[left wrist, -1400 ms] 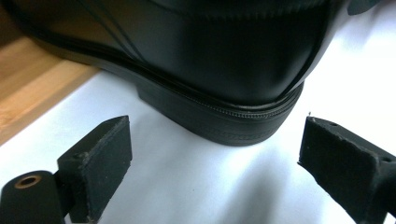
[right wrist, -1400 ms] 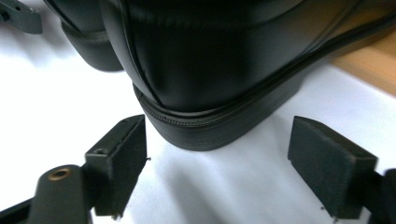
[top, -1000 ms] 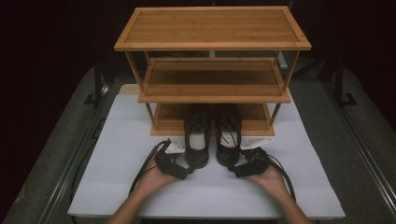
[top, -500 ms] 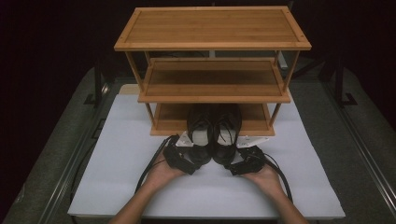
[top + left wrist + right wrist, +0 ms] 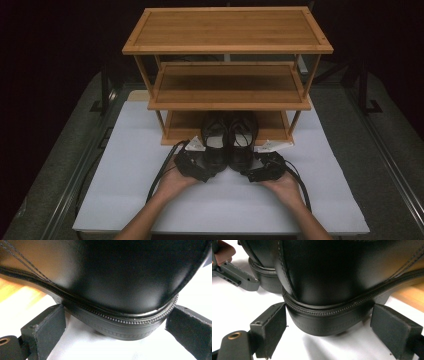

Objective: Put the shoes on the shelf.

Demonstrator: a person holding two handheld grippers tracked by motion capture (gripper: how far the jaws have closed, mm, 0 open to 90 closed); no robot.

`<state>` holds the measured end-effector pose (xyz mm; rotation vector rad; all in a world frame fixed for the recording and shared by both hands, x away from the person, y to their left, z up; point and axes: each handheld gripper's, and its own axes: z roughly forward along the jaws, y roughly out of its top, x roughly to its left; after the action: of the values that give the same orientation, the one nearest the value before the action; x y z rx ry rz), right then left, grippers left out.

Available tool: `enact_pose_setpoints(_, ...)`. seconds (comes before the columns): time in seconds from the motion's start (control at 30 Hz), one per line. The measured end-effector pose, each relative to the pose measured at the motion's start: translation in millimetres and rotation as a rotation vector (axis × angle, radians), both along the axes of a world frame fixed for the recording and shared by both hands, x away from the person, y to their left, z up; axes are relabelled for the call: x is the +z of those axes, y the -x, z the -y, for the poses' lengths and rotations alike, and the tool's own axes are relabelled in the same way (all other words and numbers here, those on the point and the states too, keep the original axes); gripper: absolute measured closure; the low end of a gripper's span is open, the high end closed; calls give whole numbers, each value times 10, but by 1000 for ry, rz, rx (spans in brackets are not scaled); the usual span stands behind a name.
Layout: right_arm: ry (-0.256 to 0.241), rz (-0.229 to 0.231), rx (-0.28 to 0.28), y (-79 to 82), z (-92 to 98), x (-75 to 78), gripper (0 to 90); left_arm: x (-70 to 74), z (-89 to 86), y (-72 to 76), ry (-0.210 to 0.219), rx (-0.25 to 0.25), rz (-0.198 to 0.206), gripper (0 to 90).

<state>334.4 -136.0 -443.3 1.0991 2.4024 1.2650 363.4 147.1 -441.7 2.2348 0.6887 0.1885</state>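
Note:
Two black leather lace-up shoes stand side by side on the white mat, toes under the rack's lowest shelf [image 5: 272,125] and heels toward me. My left gripper [image 5: 202,167] is at the heel of the left shoe [image 5: 215,137]. Seen from the left gripper view, that heel [image 5: 120,290] sits between the open left gripper [image 5: 116,315]. My right gripper [image 5: 260,170] is at the right shoe [image 5: 244,137]. Its heel [image 5: 329,285] lies between the jaws of the open right gripper [image 5: 332,312], with small gaps on both sides.
A three-tier bamboo shoe rack [image 5: 227,30] stands at the back of the white mat [image 5: 125,165]; its upper two shelves are bare. Two white tags [image 5: 196,145] [image 5: 272,146] lie by the rack's front feet. Metal rails run along both table sides.
Both hands have moved inward and forward, bringing each gripper from beside the shoes up to a heel. The jaws now straddle the heels.

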Motion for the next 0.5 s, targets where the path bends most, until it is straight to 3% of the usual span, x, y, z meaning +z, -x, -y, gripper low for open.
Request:
enact_pose_setpoints(0.1, -31, 6, -15, -67, 16, 38, 135, 29, -3, -74, 45, 19, -2, 26)
enact_pose_setpoints(0.23, -33, -4, -22, -167, 23, 46, 134, 37, 15, -177, 18, 16, -6, 26)
enact_pose_setpoints(0.4, -44, 2, -35, -270, 30, 25, 133, 34, 25, -270, 38, 32, -1, 25)
enact_pose_setpoints(0.5, -36, 0, -39, -316, 15, 13, 132, 35, 27, -328, 23, 33, 3, 23)
